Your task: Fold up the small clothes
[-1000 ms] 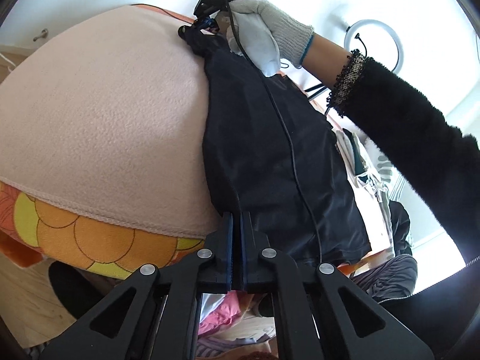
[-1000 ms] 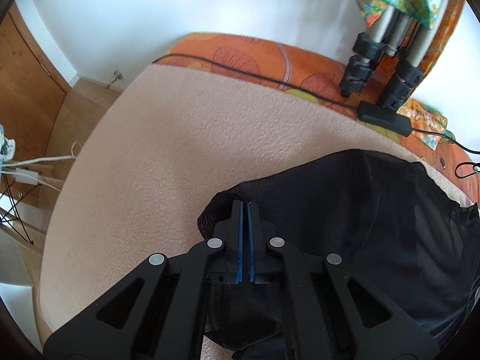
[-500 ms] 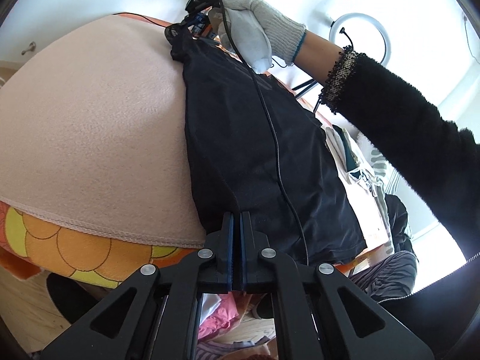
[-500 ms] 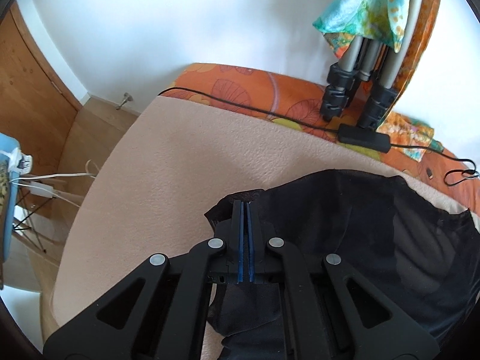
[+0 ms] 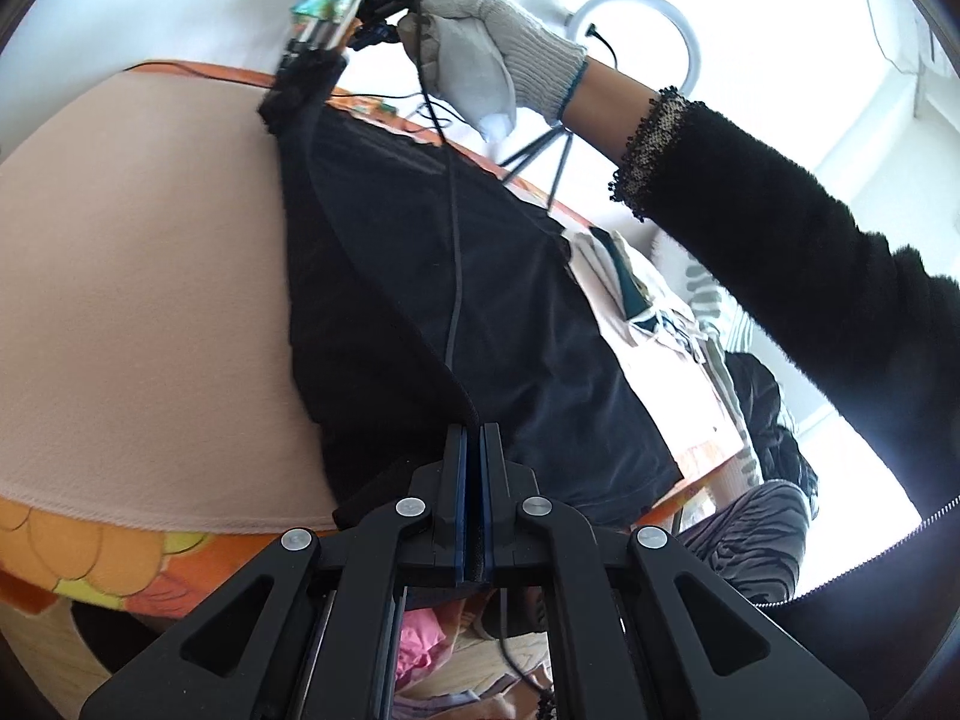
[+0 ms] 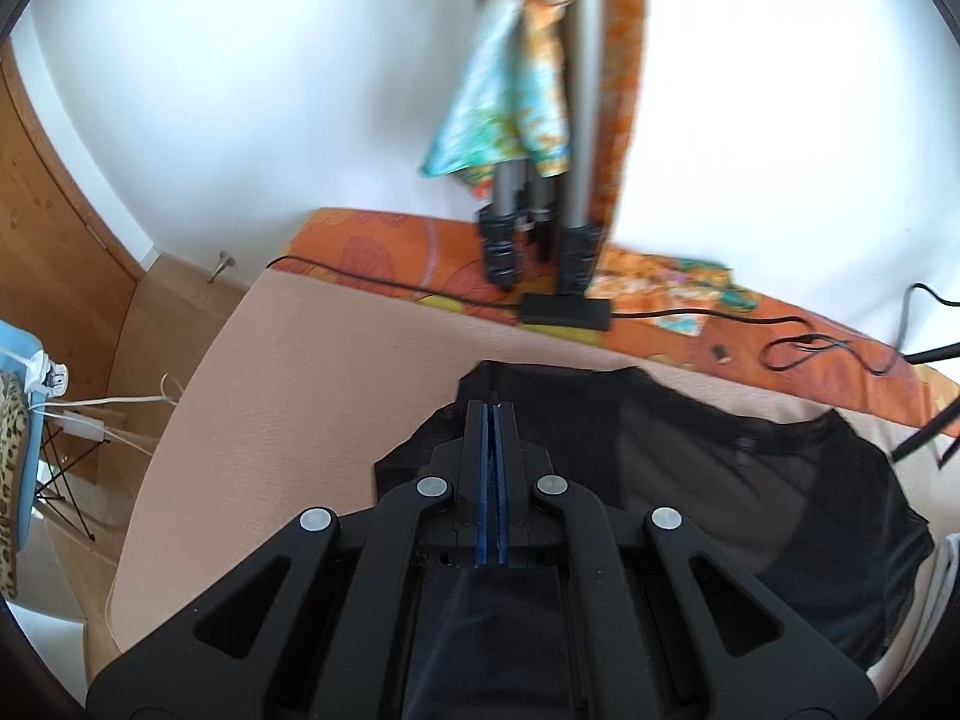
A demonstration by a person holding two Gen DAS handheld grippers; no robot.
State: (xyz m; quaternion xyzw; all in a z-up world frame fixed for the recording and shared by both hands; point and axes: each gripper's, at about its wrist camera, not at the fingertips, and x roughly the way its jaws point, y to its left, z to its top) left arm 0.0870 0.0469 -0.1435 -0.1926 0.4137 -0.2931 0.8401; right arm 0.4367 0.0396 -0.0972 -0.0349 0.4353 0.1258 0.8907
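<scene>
A black garment [image 5: 420, 300] hangs stretched between my two grippers above the pink blanket [image 5: 138, 276]. My left gripper [image 5: 471, 432] is shut on its near edge. At the far end a gloved hand [image 5: 480, 60] holds the other gripper, which pinches the garment's far corner [image 5: 300, 90]. In the right wrist view my right gripper [image 6: 491, 411] is shut on that corner, and thin black cloth [image 6: 750, 510] sags to the right over the blanket [image 6: 288, 396]. A strip of the garment runs under the right gripper's body.
Tripod legs [image 6: 540, 240] draped with a colourful cloth [image 6: 498, 108] stand on the orange bedcover [image 6: 390, 252], beside a black adapter and cable [image 6: 567, 312]. Other clothes [image 5: 648, 312] lie right of the garment. A ring light [image 5: 636, 54] stands behind the sleeve. Wooden floor lies left.
Both grippers have risen, lifting the black garment off the blanket and pulling it taut. The right gripper moved up towards the wall, so the tripod and hanging cloth look nearer.
</scene>
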